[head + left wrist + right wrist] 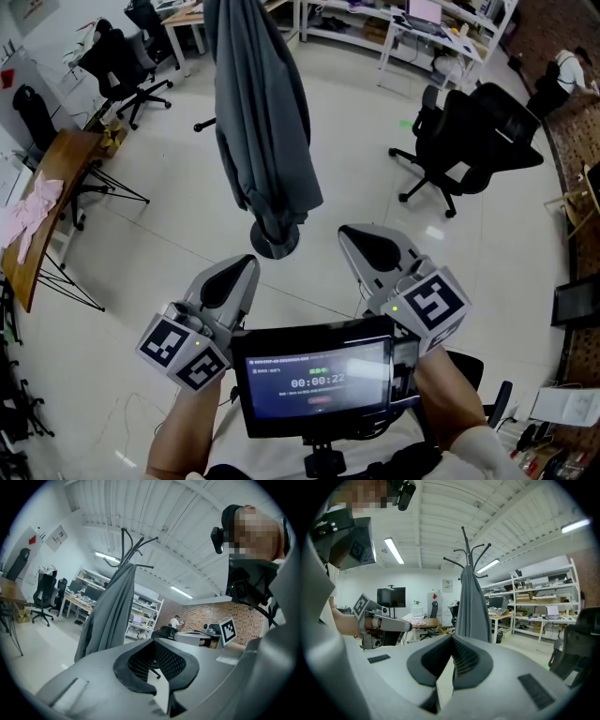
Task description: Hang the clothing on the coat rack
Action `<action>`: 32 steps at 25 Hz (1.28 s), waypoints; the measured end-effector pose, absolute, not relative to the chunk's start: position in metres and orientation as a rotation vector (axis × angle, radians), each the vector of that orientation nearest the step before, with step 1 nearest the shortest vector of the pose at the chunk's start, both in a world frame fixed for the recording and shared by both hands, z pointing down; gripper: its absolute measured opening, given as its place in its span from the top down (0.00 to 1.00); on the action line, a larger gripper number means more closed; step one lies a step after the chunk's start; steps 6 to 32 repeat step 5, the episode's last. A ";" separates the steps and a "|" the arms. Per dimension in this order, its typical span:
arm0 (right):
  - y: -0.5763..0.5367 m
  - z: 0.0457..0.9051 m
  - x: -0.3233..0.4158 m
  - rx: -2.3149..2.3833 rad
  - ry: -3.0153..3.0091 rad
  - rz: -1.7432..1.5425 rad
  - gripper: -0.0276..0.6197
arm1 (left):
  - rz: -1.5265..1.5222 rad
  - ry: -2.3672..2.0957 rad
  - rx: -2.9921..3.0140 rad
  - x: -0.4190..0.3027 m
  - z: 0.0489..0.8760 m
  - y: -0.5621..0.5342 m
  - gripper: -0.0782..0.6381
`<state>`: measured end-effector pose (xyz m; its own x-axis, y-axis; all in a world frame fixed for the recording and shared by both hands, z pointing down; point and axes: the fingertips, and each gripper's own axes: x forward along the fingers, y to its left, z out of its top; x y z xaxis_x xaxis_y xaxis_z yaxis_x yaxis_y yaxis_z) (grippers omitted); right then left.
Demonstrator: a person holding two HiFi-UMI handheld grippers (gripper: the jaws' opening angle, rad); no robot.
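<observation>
While limp grey clothing (262, 122) drapes the rack (279, 247), both grippers' (242, 267) (352, 236) ribbed jaws meet empty

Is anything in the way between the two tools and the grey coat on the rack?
No, nothing visible. Only bare floor lies between the left tool, the right tool and the grey coat, which already hangs on the coat rack. The black office chair stands off to the side.

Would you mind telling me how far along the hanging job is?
Done: the grey garment hangs on the coat rack. In hand: nothing; left tool and right tool are shut, empty, apart from it. Left: apparently nothing, though pink cloth lies on a side table.
</observation>
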<state>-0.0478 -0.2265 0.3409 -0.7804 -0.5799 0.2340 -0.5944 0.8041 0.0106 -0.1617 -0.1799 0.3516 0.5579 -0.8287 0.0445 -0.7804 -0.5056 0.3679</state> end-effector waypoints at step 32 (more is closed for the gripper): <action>-0.229 0.341 -0.046 0.916 -2.763 0.076 0.95 | -0.196 -1.316 2.453 -0.159 0.353 -0.182 0.89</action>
